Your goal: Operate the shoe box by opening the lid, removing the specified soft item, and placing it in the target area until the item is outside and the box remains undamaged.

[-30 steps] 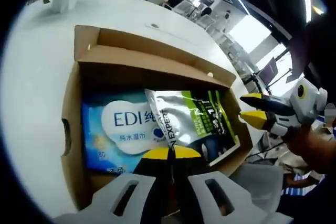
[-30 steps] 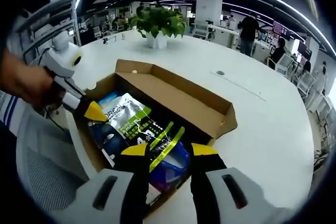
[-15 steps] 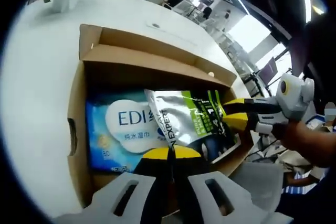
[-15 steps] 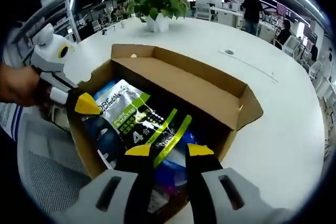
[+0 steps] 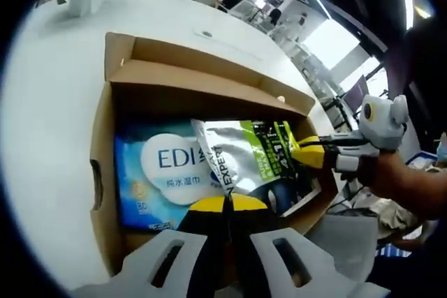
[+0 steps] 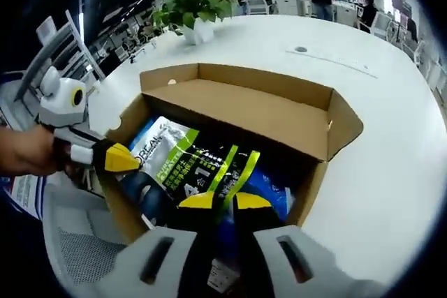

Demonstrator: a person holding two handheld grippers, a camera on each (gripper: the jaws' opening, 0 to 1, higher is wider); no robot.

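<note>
Lid already folded back on shoe box (image 6: 293,113). Silver-green pouch (image 5: 251,162) lies inside, atop blue wipes pack (image 5: 150,176). Right gripper (image 6: 223,201) is narrowed at pouch edge; grip uncertain. Left gripper (image 5: 225,204) is pressed together, apparently steadying the near wall.

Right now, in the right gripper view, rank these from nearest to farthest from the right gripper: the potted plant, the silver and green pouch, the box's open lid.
1. Silver and green pouch, in the box, at the right gripper tips.
2. Open lid, past the pouch.
3. Potted plant, across the white table.
</note>
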